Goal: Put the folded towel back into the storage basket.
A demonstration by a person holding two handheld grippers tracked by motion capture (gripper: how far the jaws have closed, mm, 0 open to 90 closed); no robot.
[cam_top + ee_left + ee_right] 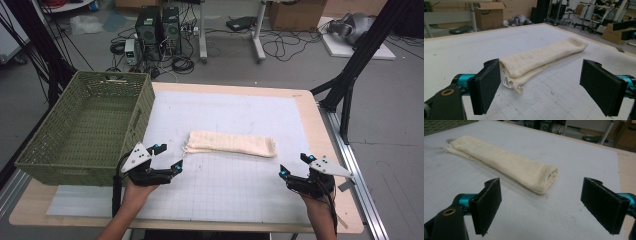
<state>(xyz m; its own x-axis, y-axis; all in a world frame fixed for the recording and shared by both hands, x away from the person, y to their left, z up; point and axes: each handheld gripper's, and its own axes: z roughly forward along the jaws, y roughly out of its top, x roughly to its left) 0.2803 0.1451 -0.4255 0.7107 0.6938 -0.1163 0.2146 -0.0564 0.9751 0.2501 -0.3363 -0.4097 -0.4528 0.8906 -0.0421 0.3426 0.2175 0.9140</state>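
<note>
A cream cloth (231, 144), folded into a long narrow strip, lies flat on the white gridded mat (240, 195) in the middle of the table. My left gripper (169, 156) stands open just off the strip's left end, jaws wide apart and empty. In the left gripper view that near end of the cloth (534, 62) shows a small label and lies just beyond the left gripper (549, 91). My right gripper (296, 165) is open too, a little in front of the strip's right end. In the right gripper view the folded end of the cloth (506, 162) lies ahead of the right gripper (549, 207).
A green woven basket (45, 150) stands on the table's left side, right beside my left hand. The wooden table edge (330, 145) runs close on the right. Beyond the table are black frame posts (350, 75), computer towers and cables on the floor.
</note>
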